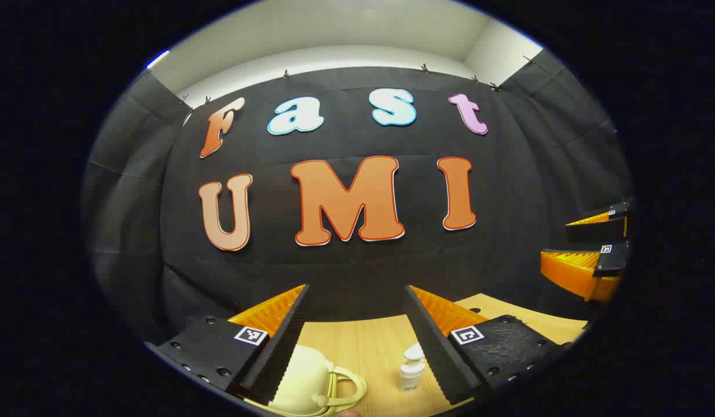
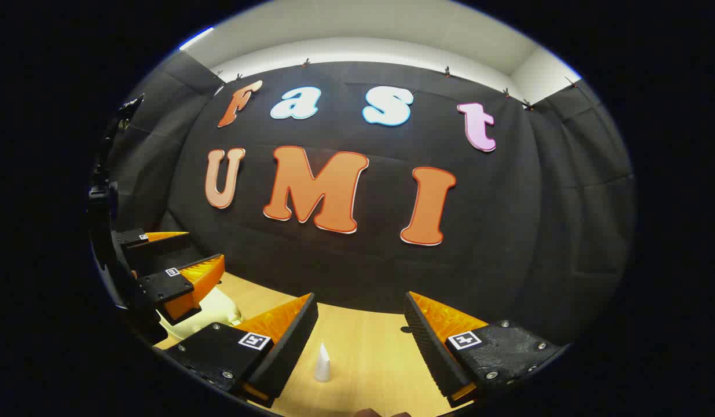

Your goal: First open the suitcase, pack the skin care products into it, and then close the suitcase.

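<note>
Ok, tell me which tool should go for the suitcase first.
Left, probably. The cream suitcase and its handle sit right under the open left tool. From the right gripper view, the open right tool frames a small white cone-shaped item, with the suitcase off to its side.

The cream suitcase (image 1: 302,382) is cut off by the lower edge of the left gripper view, and the left gripper's (image 1: 357,341) near finger covers its left part — whether it is open or closed cannot be told. In the right gripper view it (image 2: 209,315) sits mostly behind fingers. The small white bottle (image 1: 412,370) is partly hidden by a finger.
</note>
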The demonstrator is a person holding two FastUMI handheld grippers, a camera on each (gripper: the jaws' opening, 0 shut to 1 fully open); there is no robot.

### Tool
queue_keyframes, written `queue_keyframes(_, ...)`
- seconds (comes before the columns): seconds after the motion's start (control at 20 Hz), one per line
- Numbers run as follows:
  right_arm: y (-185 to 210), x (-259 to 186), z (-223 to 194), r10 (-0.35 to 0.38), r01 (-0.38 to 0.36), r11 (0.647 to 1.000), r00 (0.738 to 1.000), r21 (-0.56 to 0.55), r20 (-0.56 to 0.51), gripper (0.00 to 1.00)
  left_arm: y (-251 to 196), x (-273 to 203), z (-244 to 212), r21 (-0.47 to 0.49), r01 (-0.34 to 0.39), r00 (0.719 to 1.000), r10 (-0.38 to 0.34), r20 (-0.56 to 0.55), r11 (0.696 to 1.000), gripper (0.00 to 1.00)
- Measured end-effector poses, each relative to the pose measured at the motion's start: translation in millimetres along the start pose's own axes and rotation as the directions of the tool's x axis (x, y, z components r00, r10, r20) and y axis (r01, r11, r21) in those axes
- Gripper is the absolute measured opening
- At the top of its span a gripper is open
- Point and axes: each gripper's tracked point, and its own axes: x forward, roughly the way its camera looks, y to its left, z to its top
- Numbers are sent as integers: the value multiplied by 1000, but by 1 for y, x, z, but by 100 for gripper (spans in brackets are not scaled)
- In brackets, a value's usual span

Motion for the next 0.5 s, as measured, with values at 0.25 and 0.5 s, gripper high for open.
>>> queue_keyframes(0.25, 9, 4, -4, 79, -79, 997, 997, 0, 10, 96, 12, -5, -6, -11, -97, 994, 96, -43, 995, 100)
queue_keyframes(0.5, 6, 24, 0, 49, -49, 998, 999, -33, 13, 95, 16, -2, -7, 28, -80, 994, 82, -73, 996, 99)
